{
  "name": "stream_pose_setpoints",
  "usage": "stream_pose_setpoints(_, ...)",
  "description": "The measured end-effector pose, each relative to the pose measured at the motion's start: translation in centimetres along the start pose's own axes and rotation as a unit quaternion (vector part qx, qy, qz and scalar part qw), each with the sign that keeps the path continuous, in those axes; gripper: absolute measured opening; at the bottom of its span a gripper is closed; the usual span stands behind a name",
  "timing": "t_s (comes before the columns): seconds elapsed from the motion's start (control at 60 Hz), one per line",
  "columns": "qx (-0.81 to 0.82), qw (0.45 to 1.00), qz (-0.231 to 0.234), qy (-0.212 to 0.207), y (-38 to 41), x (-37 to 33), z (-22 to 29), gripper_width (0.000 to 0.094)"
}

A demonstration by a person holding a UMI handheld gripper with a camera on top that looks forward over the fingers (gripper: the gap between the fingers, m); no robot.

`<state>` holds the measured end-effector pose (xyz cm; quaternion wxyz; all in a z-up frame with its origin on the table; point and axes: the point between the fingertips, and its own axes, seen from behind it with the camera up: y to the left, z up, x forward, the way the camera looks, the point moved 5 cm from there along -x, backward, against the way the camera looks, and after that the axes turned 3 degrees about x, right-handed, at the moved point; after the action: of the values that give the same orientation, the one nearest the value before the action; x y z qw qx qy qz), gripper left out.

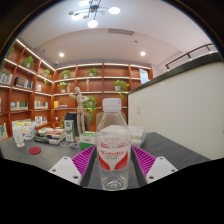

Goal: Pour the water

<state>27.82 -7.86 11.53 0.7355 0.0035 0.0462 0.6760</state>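
A clear plastic water bottle [114, 140] with a white cap and a red-and-white label stands upright between my fingers. My gripper [114, 165] is shut on it: the purple pads [86, 157] press against its lower body on both sides. The bottle looks nearly empty, with only a little water at the bottom. Its base sits low between the fingers, and I cannot tell whether it rests on the dark table [50, 160] or hangs just above it.
On the table beyond the left finger are a small red disc [34, 151], a clear cup [19, 137] and a green box [70, 128]. Wooden shelves [30, 95] with plants and goods line the back. A white wall [185, 105] stands at the right.
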Motion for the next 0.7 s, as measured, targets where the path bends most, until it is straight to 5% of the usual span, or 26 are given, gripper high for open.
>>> stream_pose_setpoints(0.233,-0.004,1.000,0.004,-0.007,0.0,1.2,0.5,0.0398)
stream_pose_setpoints(0.267,-0.005,1.000,0.003,-0.010,0.0,1.1,0.5,0.0430)
stream_pose_setpoints(0.283,-0.007,1.000,0.002,-0.010,-0.1,1.1,0.4,0.0345)
stream_pose_setpoints(0.7,-0.131,0.991,-0.011,0.013,5.5,1.6,1.4,0.0346)
